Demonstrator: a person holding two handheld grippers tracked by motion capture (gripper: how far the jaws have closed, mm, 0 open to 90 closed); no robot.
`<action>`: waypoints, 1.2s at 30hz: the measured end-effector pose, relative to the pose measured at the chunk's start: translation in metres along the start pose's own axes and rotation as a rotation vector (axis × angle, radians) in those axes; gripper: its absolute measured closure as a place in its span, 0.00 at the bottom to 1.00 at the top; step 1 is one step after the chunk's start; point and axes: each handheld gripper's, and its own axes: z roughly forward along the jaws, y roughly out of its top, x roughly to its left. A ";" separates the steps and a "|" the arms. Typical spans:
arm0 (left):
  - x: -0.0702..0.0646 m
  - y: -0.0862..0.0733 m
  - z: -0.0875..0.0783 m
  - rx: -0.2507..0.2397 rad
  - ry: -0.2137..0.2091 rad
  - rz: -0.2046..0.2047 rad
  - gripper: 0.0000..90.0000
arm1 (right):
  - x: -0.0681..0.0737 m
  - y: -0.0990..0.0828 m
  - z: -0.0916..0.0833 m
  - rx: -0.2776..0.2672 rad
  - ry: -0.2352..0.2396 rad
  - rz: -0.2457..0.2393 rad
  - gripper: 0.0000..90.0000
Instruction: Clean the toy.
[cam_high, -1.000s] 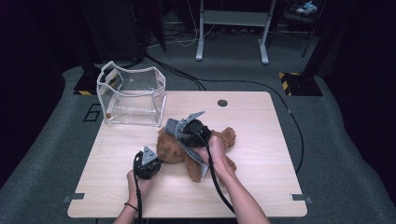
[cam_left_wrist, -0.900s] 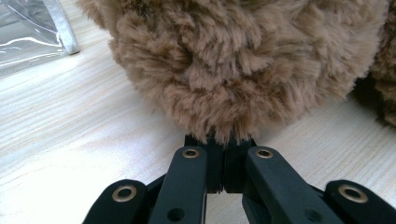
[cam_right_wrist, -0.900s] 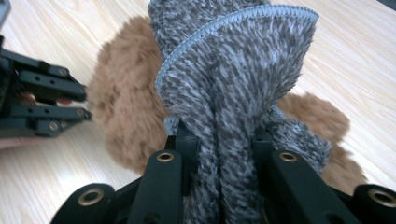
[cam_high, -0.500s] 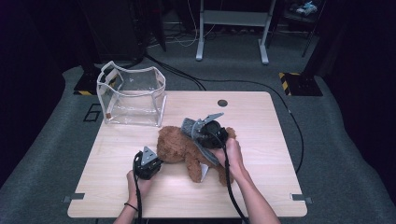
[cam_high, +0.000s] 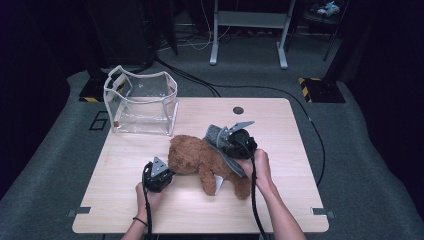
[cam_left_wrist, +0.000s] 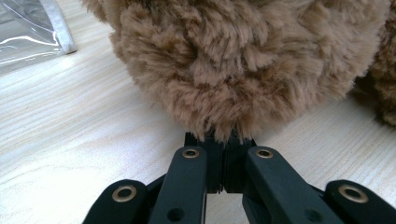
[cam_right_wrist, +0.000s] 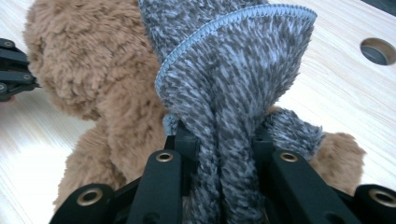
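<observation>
High view: fluffy brown plush teddy bear (cam_high: 200, 159) lies mid-counter (cam_high: 125, 200), long axis roughly left-right, head toward the left tool (cam_high: 167, 172), legs toward the near right. Left tool is clamped on head fur. Right tool (cam_high: 220, 136) grips grey knitted fleece cloth (cam_right_wrist: 233, 84) bunched over the bear's body. Clear plastic bag (cam_high: 141, 102) stands back-left.

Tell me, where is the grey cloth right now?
In the high view, the grey cloth sits mid-table, pinched by the right gripper, over the brown teddy bear.
</observation>
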 end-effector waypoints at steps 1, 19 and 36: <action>0.000 0.000 0.000 0.000 0.000 0.000 0.99 | -0.002 -0.001 -0.001 0.001 -0.001 0.002 0.82; 0.000 0.000 0.001 0.006 0.001 0.002 0.99 | -0.032 -0.025 -0.014 -0.013 -0.050 0.099 0.81; -0.002 0.001 0.003 0.008 0.004 0.006 0.99 | -0.054 -0.059 0.001 0.047 -0.052 0.223 0.81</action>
